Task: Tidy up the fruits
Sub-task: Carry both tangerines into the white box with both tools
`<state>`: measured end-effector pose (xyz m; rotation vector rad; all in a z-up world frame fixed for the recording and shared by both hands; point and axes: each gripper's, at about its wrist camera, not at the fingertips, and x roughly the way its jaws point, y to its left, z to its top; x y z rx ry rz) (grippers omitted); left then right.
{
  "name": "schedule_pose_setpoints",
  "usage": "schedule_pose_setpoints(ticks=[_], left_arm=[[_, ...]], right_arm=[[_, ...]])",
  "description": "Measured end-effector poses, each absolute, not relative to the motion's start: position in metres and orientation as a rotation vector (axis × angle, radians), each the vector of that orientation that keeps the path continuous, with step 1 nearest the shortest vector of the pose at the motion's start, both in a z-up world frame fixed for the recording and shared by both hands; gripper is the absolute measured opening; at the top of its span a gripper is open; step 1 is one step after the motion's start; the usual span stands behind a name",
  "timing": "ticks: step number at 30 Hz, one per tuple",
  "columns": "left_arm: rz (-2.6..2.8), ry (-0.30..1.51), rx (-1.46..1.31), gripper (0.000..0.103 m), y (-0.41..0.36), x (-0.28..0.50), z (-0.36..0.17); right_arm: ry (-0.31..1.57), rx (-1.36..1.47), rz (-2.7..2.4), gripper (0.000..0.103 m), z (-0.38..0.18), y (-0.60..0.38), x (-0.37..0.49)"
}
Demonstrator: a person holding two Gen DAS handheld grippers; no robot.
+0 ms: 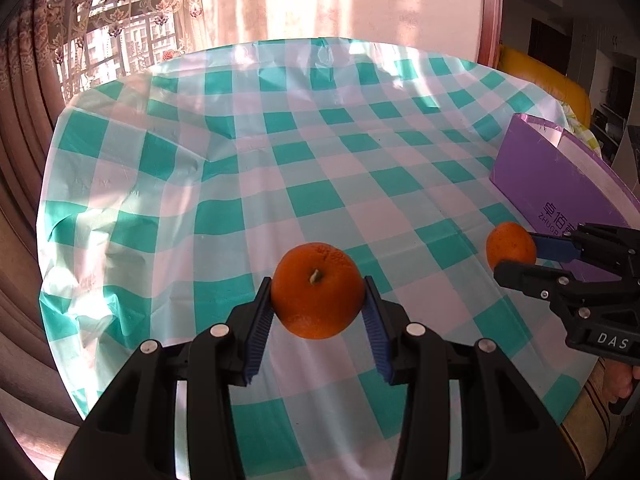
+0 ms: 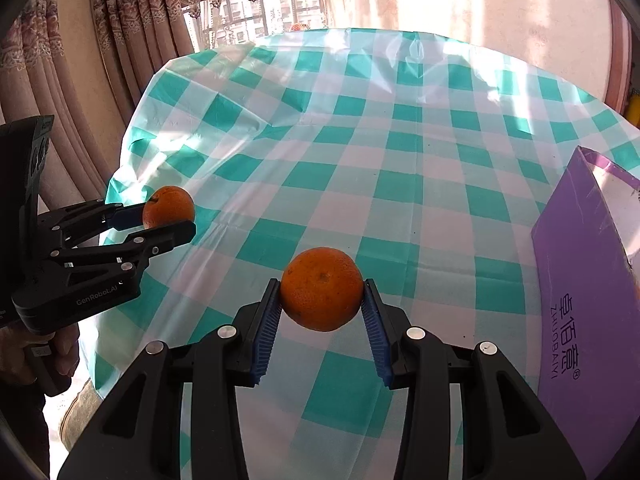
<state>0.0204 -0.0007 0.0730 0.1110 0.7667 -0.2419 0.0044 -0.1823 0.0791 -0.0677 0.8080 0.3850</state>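
At the far left, heavy patterned curtains (image 2: 132,40) hung beside a bright window, and a round table under a teal-and-white checked plastic tablecloth (image 1: 304,152) filled the middle of both views. The black left gripper with blue ribbed pads (image 1: 318,294) was clamped on a round orange mandarin with a short pale stem (image 1: 318,290), its pads pressing the fruit's two sides and holding it clear above the cloth. In the right wrist view this same gripper (image 2: 170,220) showed at the left edge, with a hand (image 2: 60,344) wrapped round its handle below. The black right gripper with matching blue pads (image 2: 322,294) was likewise closed on a second round orange mandarin, dimpled and stemless on its visible face (image 2: 322,288), also held off the table; from the left wrist view it (image 1: 514,252) reached in from the right edge. Farthest right, an open purple cardboard box with printed lettering (image 2: 584,264) rested on the table near the right gripper.
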Motion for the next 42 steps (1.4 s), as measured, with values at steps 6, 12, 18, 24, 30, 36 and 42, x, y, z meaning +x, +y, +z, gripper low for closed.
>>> schedule_pose_setpoints(ticks=[6, 12, 18, 24, 30, 36, 42], left_arm=[[-0.296, 0.725, 0.146, 0.043, -0.027, 0.023, 0.092], [-0.362, 0.685, 0.181, 0.043, -0.059, 0.029, 0.109], [-0.443, 0.649, 0.225, 0.043, -0.099, 0.036, 0.120], [-0.526, 0.625, 0.267, 0.043, -0.141, 0.045, 0.127], [-0.597, 0.612, 0.281, 0.043, -0.179, 0.058, 0.134], [-0.671, 0.580, 0.322, 0.043, -0.223, 0.071, 0.145], [-0.751, 0.580, 0.353, 0.043, -0.270, 0.087, 0.149]], right_arm=[[0.751, -0.034, 0.347, 0.040, 0.103, -0.210, 0.000], [0.674, -0.009, 0.275, 0.040, 0.135, -0.251, -0.003], [0.620, 0.026, 0.182, 0.040, 0.158, -0.299, -0.003], [0.583, 0.058, 0.068, 0.040, 0.172, -0.352, 0.002], [0.563, 0.108, -0.039, 0.040, 0.181, -0.405, 0.008], [0.554, 0.154, -0.127, 0.040, 0.182, -0.444, 0.019], [0.580, 0.179, -0.188, 0.040, 0.171, -0.465, 0.037]])
